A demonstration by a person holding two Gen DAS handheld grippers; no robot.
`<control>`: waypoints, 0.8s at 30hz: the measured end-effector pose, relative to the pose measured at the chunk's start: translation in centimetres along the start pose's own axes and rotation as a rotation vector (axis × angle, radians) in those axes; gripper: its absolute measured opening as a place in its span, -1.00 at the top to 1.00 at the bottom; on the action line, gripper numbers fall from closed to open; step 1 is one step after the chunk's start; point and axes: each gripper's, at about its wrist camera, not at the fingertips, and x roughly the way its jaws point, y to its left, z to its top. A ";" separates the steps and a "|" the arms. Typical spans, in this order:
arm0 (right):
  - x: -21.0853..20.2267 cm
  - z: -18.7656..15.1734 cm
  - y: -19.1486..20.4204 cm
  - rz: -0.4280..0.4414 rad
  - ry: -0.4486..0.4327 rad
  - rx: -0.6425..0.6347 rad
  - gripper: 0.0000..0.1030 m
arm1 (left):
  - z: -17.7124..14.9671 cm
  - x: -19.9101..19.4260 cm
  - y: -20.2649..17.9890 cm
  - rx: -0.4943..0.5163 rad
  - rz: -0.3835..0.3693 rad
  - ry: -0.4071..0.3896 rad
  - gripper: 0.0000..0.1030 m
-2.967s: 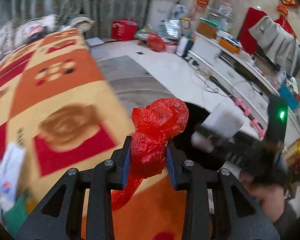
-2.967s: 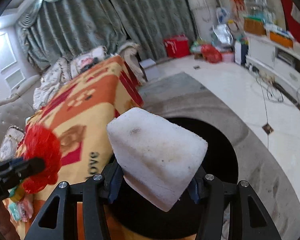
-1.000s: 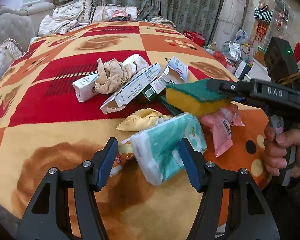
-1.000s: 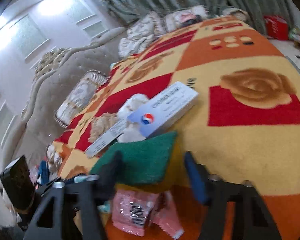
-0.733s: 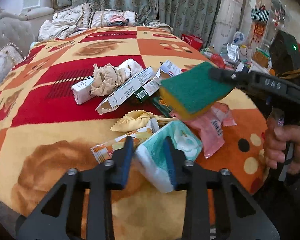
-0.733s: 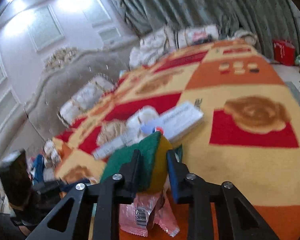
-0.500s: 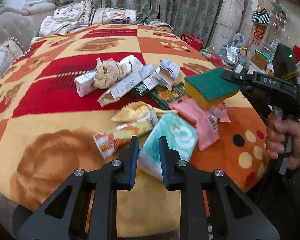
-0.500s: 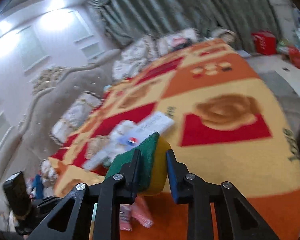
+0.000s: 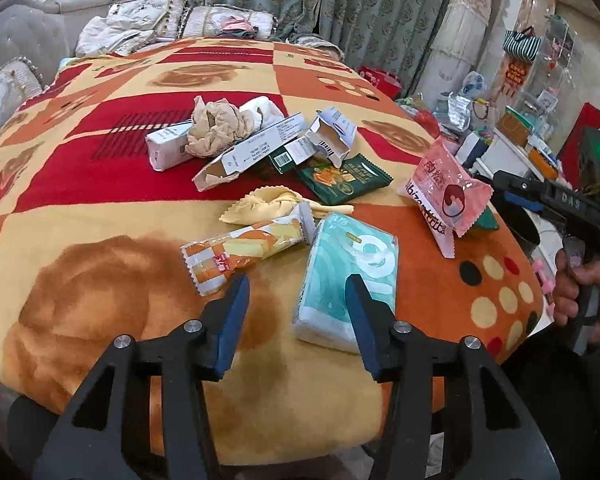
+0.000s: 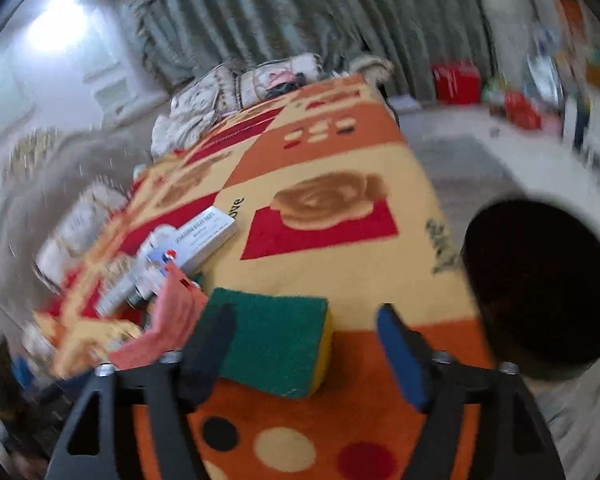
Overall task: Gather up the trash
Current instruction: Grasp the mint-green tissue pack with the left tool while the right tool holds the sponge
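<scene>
Left wrist view: left gripper [image 9: 296,312] opening empty beside tissue pack [image 9: 350,276]; right gripper [image 10: 304,344] opening around sponge [image 10: 276,340].

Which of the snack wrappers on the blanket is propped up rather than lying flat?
The pink wrapper at the right edge stands tilted up; the green wrapper and orange wrapper lie flat.

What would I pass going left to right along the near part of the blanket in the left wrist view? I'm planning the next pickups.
Orange snack wrapper → teal tissue pack → pink snack packet → the right tongs, coming in from the right edge.
</scene>
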 end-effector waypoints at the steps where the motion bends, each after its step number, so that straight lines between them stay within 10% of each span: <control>1: -0.1 0.1 0.5 0.006 0.003 -0.054 -0.51 | 0.0 0.1 0.0 -0.001 -0.008 0.003 0.06; 8: 3.0 1.0 5.0 0.099 0.160 -0.655 -0.65 | -0.3 0.5 -0.2 0.007 -0.032 0.009 0.06; 18: 7.1 -0.2 4.1 0.248 0.386 -0.706 -0.67 | -0.1 0.4 -0.7 0.027 -0.053 0.010 0.05; 24: 5.1 0.2 1.9 0.235 0.291 -0.537 -0.39 | 0.4 1.4 -2.0 0.065 -0.058 0.018 -0.02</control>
